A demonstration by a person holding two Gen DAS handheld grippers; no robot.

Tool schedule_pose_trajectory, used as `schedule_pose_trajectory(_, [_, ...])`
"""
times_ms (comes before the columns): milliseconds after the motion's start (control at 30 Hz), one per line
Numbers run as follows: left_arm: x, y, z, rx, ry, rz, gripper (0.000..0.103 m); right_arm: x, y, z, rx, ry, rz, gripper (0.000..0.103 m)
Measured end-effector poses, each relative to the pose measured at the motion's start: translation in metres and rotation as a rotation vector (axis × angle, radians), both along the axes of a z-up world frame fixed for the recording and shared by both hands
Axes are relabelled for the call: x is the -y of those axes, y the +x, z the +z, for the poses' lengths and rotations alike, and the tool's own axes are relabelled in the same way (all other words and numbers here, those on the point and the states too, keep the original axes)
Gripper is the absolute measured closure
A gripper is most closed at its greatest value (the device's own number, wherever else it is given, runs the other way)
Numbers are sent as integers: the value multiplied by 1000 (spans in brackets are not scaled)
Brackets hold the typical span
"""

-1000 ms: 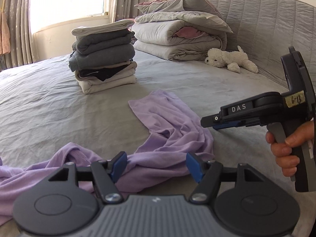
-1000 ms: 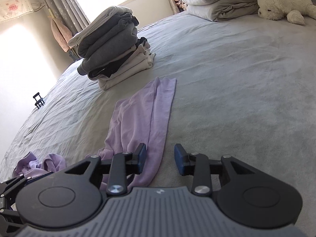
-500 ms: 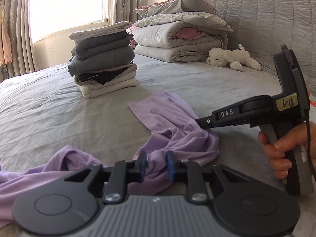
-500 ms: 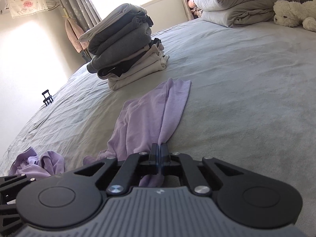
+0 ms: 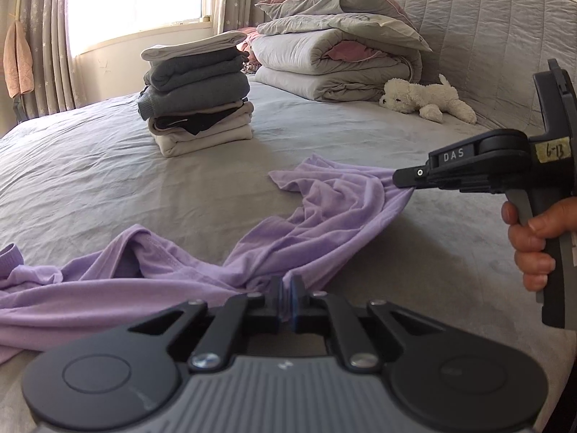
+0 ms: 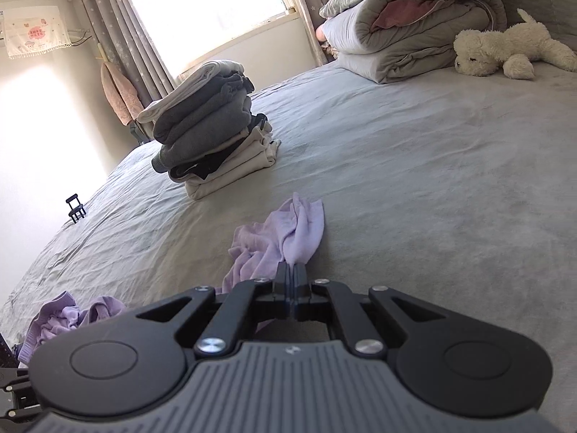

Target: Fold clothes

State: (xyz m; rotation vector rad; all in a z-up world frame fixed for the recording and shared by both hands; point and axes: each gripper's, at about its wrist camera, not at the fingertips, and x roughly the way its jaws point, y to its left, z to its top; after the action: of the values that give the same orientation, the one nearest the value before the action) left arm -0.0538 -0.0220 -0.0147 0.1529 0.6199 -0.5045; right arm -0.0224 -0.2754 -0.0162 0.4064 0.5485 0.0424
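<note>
Left claw (image 5: 286, 297) clamped on lilac shirt (image 5: 317, 223), near edge; right claw (image 5: 405, 184) pinches its far-right edge, cloth stretched between the 2. Shirt's long axis runs left-right across bed (image 5: 108, 180), most of it trailing left, so left claw is nearer the bulk. Writing: "DAS", taped tag "6-13" on right claw.

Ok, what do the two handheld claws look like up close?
Each has a ribbed grey body, two round black discs and black linkage arms with silver screws. The left claw shows blue pads. The right claw has a grey handle, a "DAS" label and yellow tape marked "6-13".
</note>
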Motion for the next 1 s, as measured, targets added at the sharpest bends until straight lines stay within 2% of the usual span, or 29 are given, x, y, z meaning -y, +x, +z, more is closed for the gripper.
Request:
schedule_pose_trajectory(233, [-1, -30, 6, -33, -12, -13, 99, -9, -42, 13, -52, -130, -4, 101])
schedule_pose_trajectory(467, [-2, -53, 4, -90, 12, -58, 99, -4, -82, 4, -162, -101, -7, 101])
schedule_pose_trajectory(633, [0, -62, -2, -121, 53, -82, 99, -7, -102, 3, -191, -98, 10, 101])
schedule_pose_trajectory(800, [4, -65, -9, -133, 100, -92, 99, -6, -103, -12, -261, -76, 26, 101])
schedule_pose_trajectory(1000, [3, -61, -8, -161, 80, -81, 96, 2, -102, -22, -293, -14, 31, 99])
